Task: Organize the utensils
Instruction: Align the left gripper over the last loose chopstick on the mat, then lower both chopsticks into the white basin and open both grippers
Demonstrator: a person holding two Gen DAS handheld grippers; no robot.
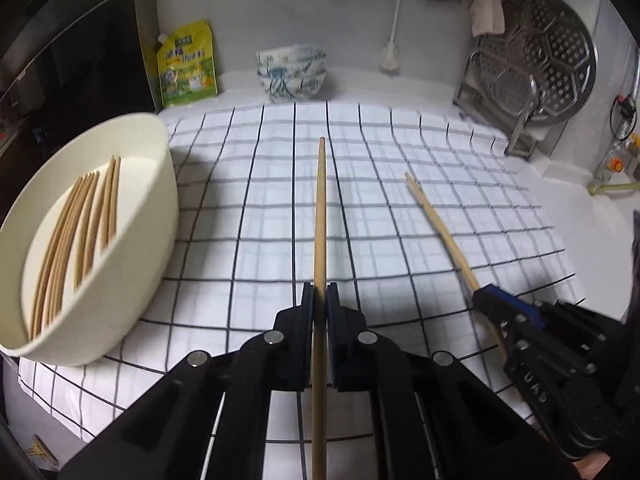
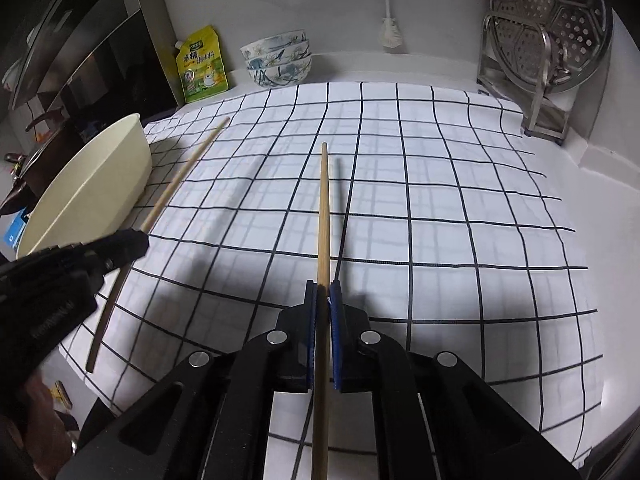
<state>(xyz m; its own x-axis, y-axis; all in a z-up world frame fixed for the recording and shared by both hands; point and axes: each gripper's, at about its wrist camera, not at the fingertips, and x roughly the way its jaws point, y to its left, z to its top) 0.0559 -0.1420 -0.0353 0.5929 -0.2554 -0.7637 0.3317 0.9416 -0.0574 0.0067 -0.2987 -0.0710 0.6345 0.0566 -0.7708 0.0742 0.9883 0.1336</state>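
Observation:
My left gripper [image 1: 319, 292] is shut on a wooden chopstick [image 1: 320, 208] that points forward above the checked cloth [image 1: 248, 208]. My right gripper [image 2: 323, 290] is shut on another chopstick [image 2: 325, 208], also held above the cloth. In the left wrist view the right gripper [image 1: 486, 300] and its chopstick [image 1: 436, 224] show at the right. In the right wrist view the left gripper [image 2: 128, 242] and its chopstick [image 2: 184, 170] show at the left. A cream oval tray [image 1: 132, 240] at the left holds several chopsticks [image 1: 80, 236]; its outer wall also shows in the right wrist view [image 2: 88, 196].
Stacked patterned bowls [image 1: 291, 74] and a yellow pouch [image 1: 187, 66] stand at the back by the wall. A metal rack with a perforated steamer plate [image 1: 536, 60] stands at the back right. A dark stove hood [image 2: 80, 40] is at the left.

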